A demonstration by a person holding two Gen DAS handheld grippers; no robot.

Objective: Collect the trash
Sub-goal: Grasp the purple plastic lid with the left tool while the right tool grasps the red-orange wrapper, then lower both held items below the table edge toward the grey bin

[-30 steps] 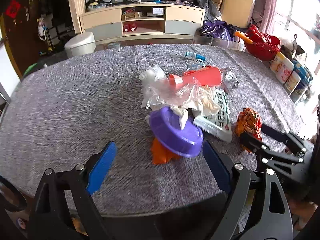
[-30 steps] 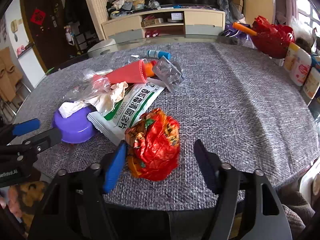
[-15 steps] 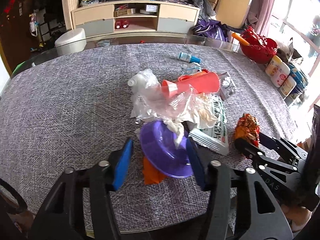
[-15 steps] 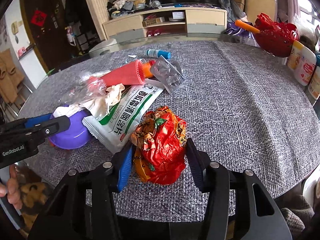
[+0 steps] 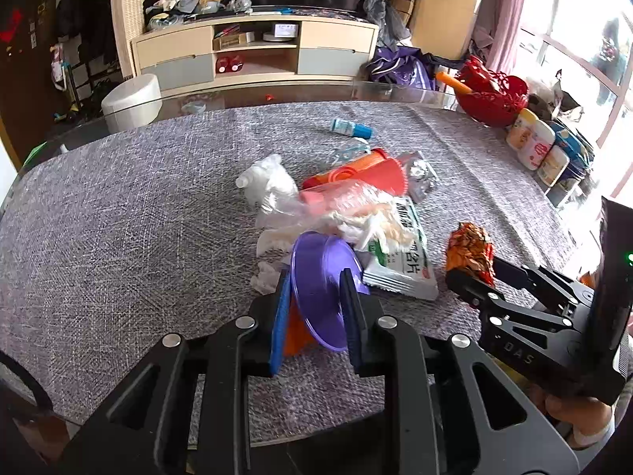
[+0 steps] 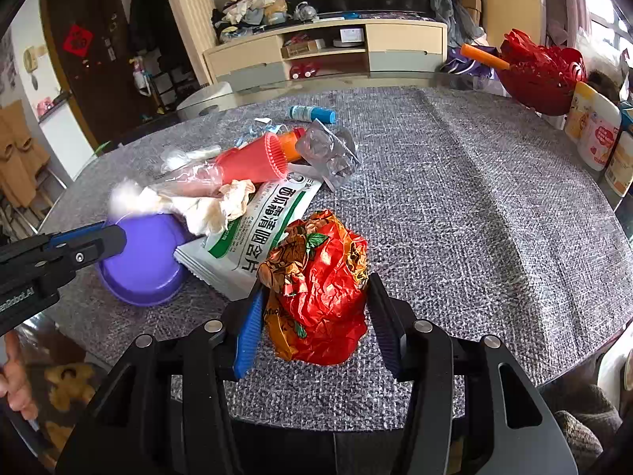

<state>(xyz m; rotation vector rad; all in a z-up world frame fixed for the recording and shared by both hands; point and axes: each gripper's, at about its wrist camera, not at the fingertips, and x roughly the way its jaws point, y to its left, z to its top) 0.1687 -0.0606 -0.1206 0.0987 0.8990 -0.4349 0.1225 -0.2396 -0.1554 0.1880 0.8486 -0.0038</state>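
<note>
Left wrist view looks across a round counter (image 5: 118,213) covered in grey woven cloth, with a glass rim showing at its far edge. Behind it stand a low beige media cabinet (image 5: 253,51) heaped with clothes, a white cylindrical stool (image 5: 132,101), and a dark door on the left; windows with a pink curtain (image 5: 500,12) light the right side. A red basket (image 5: 492,97) and several wipe canisters (image 5: 534,144) sit at the counter's right edge. The left gripper (image 5: 312,308) has its jaws closing on a tilted purple plastic bowl (image 5: 322,289), which is between them, with an orange scrap (image 5: 294,336) beneath it. Trash is piled in the middle: clear plastic wrap (image 5: 316,206), a red cup (image 6: 253,160), a white-and-green sachet (image 6: 257,237), a blister pack (image 6: 328,150). The right gripper (image 6: 314,316) holds its jaws half-wide, clamped on a crumpled red-orange wrapper (image 6: 320,289) near the counter's front edge.
</note>
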